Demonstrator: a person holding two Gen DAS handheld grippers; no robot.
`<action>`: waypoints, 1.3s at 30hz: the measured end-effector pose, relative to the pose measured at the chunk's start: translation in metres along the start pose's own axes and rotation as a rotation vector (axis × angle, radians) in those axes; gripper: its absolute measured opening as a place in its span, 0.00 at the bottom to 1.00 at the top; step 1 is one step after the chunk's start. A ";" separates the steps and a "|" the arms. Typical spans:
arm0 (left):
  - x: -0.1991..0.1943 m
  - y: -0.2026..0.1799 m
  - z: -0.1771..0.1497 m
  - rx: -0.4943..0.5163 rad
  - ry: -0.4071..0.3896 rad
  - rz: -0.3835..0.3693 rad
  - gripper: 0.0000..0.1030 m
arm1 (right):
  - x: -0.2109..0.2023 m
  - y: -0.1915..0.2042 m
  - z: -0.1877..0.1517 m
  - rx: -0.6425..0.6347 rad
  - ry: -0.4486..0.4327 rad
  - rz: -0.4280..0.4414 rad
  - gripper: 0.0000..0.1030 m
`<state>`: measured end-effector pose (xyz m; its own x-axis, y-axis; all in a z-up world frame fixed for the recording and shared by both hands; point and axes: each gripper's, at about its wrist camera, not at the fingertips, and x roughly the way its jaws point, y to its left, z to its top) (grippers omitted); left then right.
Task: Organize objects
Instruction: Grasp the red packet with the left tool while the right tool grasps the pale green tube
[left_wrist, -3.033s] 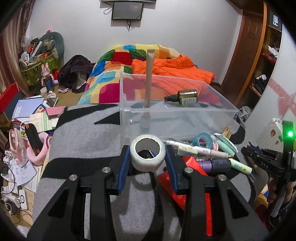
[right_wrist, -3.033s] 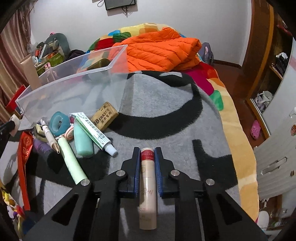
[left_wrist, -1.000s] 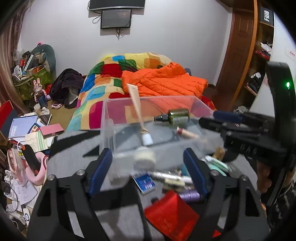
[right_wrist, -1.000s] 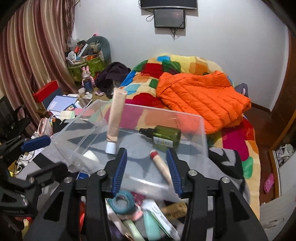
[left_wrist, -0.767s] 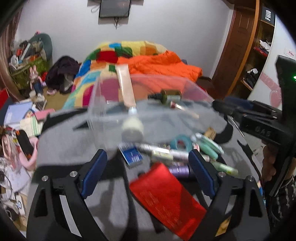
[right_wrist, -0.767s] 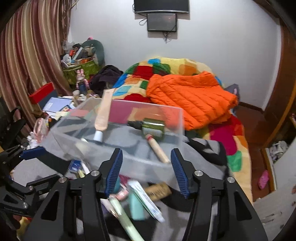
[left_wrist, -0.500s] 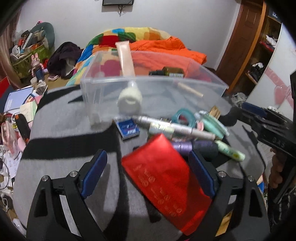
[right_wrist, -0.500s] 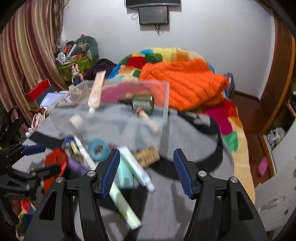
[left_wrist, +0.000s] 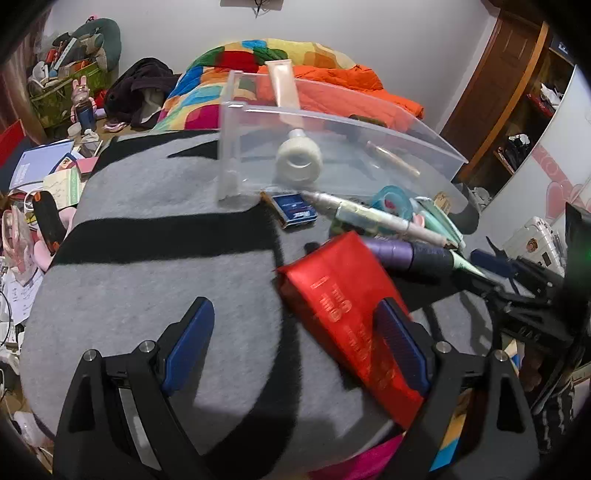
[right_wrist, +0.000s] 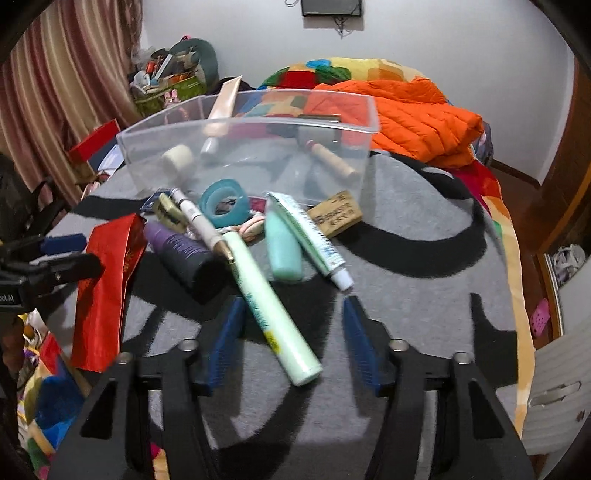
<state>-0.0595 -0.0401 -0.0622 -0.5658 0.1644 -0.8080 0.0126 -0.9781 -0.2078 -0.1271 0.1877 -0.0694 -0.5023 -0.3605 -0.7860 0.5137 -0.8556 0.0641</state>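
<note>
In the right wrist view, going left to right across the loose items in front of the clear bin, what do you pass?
red packet → purple bottle → teal tape roll → mint green bottle → tan eraser block.
</note>
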 end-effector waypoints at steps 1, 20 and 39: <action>0.001 -0.003 0.001 0.002 0.001 -0.005 0.88 | 0.001 0.002 0.000 -0.008 0.003 0.010 0.35; -0.006 -0.011 -0.012 0.178 -0.023 0.061 0.79 | -0.032 0.007 -0.034 -0.001 -0.023 0.016 0.14; -0.019 -0.025 -0.002 0.102 -0.089 0.063 0.58 | -0.053 0.008 -0.016 0.049 -0.116 0.022 0.14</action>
<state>-0.0470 -0.0186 -0.0428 -0.6373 0.0943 -0.7648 -0.0306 -0.9948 -0.0972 -0.0857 0.2055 -0.0371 -0.5695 -0.4174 -0.7081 0.4923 -0.8631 0.1129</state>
